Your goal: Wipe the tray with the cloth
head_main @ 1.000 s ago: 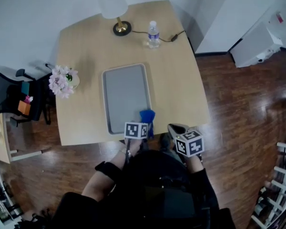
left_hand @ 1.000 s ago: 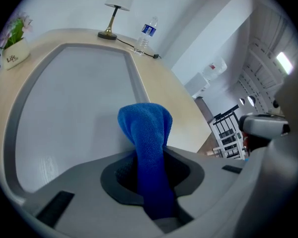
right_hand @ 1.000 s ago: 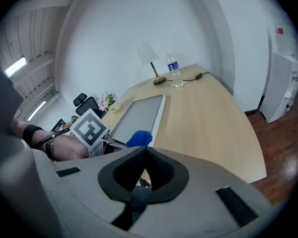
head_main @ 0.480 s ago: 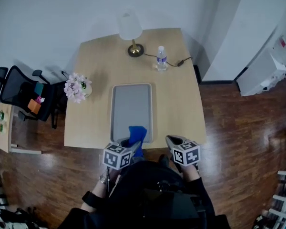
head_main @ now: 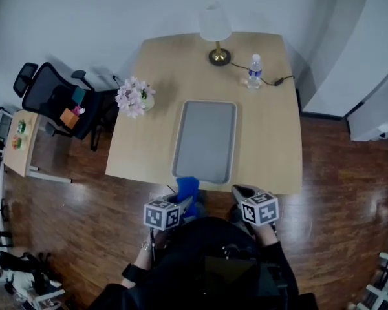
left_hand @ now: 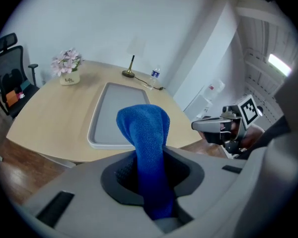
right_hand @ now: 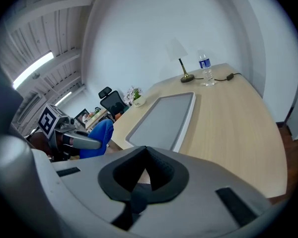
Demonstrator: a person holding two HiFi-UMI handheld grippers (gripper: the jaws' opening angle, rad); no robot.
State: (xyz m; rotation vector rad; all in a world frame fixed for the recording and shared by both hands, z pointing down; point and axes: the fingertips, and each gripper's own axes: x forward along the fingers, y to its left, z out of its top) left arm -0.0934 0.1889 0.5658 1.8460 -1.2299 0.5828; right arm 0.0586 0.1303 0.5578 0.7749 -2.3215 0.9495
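The grey tray [head_main: 205,141] lies lengthwise in the middle of the wooden table [head_main: 271,147]. My left gripper [head_main: 181,202] is shut on a blue cloth [head_main: 187,187], just off the table's front edge and short of the tray's near end. In the left gripper view the cloth [left_hand: 144,133] stands up out of the jaws, with the tray [left_hand: 114,113] beyond it. My right gripper [head_main: 240,191] hangs beside it, also off the table's edge, jaws together and holding nothing. The right gripper view shows the tray [right_hand: 164,118] ahead and the cloth [right_hand: 97,138] at left.
A lamp [head_main: 215,28] and a water bottle [head_main: 254,70] with a cable stand at the table's far end. A flower pot [head_main: 134,97] sits near the left edge. An office chair [head_main: 52,99] and a small side table [head_main: 19,141] stand on the wooden floor at left.
The left gripper has drawn the cloth back from the tray's near right corner to just off the table's front edge. The head view has shifted, so the table now sits further right.
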